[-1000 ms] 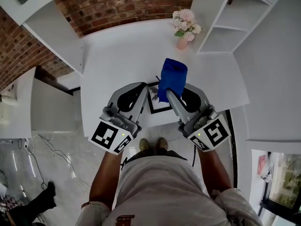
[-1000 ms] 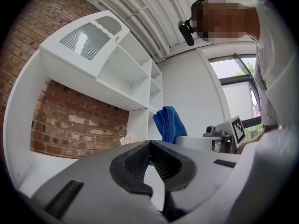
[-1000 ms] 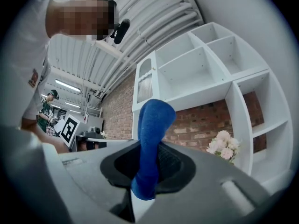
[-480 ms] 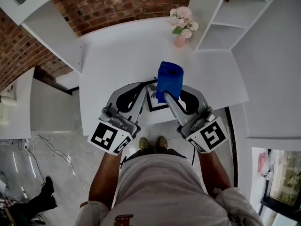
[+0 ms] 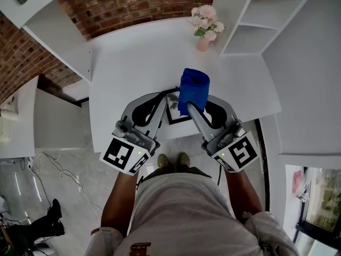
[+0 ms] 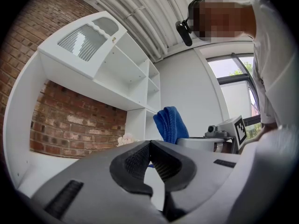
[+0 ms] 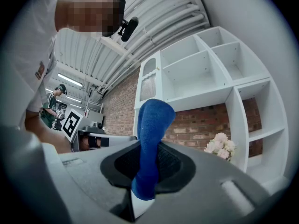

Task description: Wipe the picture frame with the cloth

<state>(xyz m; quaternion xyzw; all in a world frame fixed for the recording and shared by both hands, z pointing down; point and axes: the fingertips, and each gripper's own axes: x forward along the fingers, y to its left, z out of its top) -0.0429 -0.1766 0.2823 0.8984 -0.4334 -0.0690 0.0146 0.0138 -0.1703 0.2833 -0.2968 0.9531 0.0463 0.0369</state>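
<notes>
The picture frame, black-edged with a white inside, lies at the near edge of the white table, partly hidden by both grippers. My right gripper is shut on the blue cloth, which stands up in a folded bunch over the frame's right part. In the right gripper view the blue cloth is pinched between the pads of the right gripper. My left gripper is shut at the frame's left edge. The left gripper view shows the left gripper with its pads together and nothing visible between them.
A pink vase of flowers stands at the table's far right. A white open shelf unit rises to the right, a brick wall lies behind. The person's shoes show at the table's near edge.
</notes>
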